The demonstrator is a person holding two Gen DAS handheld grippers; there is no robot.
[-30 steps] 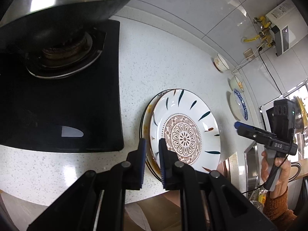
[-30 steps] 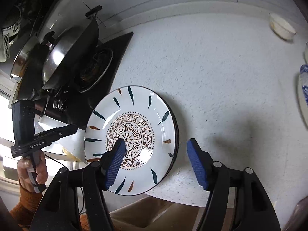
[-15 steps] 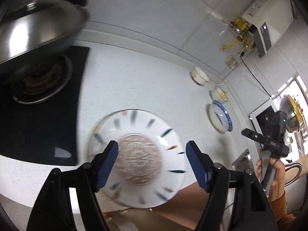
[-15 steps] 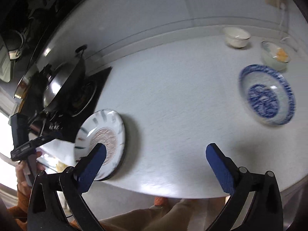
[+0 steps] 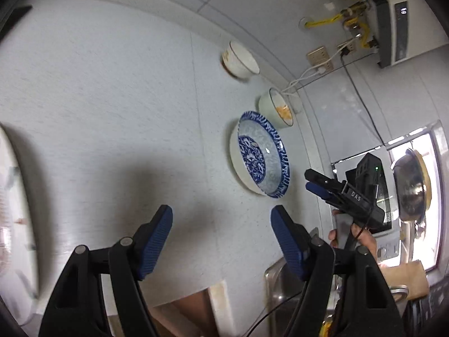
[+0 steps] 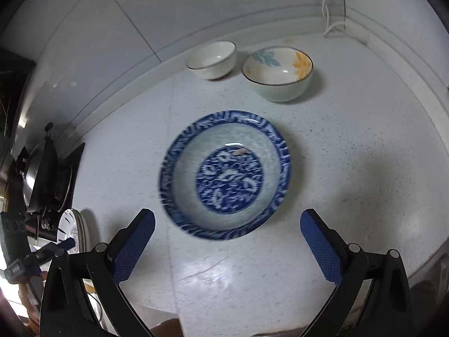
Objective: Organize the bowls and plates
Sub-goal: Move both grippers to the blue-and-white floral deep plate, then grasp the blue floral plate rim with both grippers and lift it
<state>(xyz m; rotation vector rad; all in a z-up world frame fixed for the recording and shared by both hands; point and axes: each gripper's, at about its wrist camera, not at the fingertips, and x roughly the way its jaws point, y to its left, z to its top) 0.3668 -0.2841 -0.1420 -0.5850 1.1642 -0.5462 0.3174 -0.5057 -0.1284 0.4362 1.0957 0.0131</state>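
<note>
A blue-patterned deep plate rests on the white counter just beyond my right gripper, which stands open and empty. In the left wrist view the same blue plate lies ahead to the right of my left gripper, also open with nothing between its fingers. Behind it stand a plain white bowl and a flower-painted bowl. The stack of patterned white plates sits far left by the stove, blurred at the left edge as plates. My right gripper shows beyond the plate, in a hand.
A wok sits on the black stove at far left. A steel sink lies by the counter's front right edge. A white cable hangs down to the back wall. A water heater is mounted on the wall.
Both grippers opened and swung right, away from the stacked patterned plates beside the stove, toward the blue plate and two bowls. The left gripper let go of the plate rim.
</note>
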